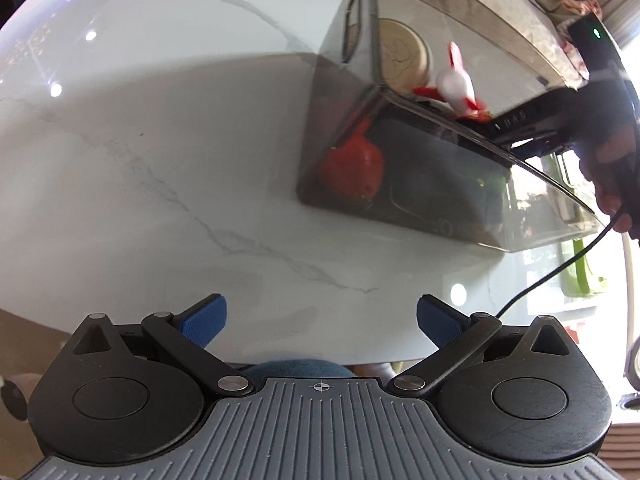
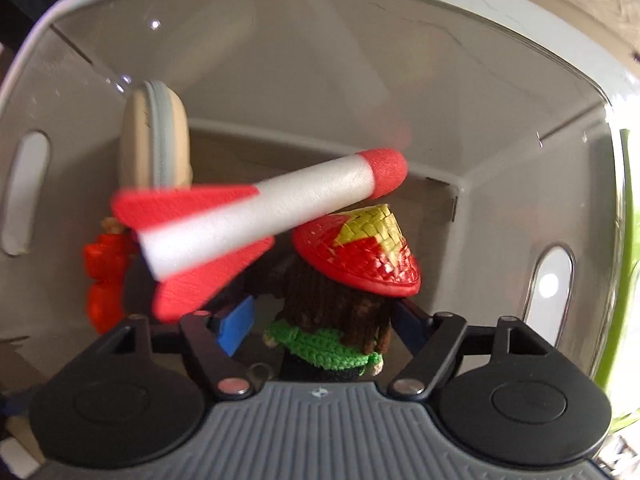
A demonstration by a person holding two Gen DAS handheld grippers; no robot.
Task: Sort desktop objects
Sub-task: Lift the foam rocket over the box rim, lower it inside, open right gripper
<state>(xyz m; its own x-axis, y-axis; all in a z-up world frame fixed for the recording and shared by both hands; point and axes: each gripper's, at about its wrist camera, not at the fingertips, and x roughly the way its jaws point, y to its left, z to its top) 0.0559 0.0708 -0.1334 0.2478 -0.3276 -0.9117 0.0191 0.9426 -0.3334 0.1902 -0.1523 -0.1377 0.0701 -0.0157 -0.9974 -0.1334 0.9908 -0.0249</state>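
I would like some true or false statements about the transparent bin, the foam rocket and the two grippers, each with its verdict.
1. The red and white foam rocket is above the inside of the transparent plastic bin. True.
2. The left gripper holds a crocheted doll. False: its jaws are open and empty above the white marble table.
3. The crocheted doll with the red conical hat is inside the bin. True.
4. The right gripper clamps the rocket. False: the rocket is clear of its pads.
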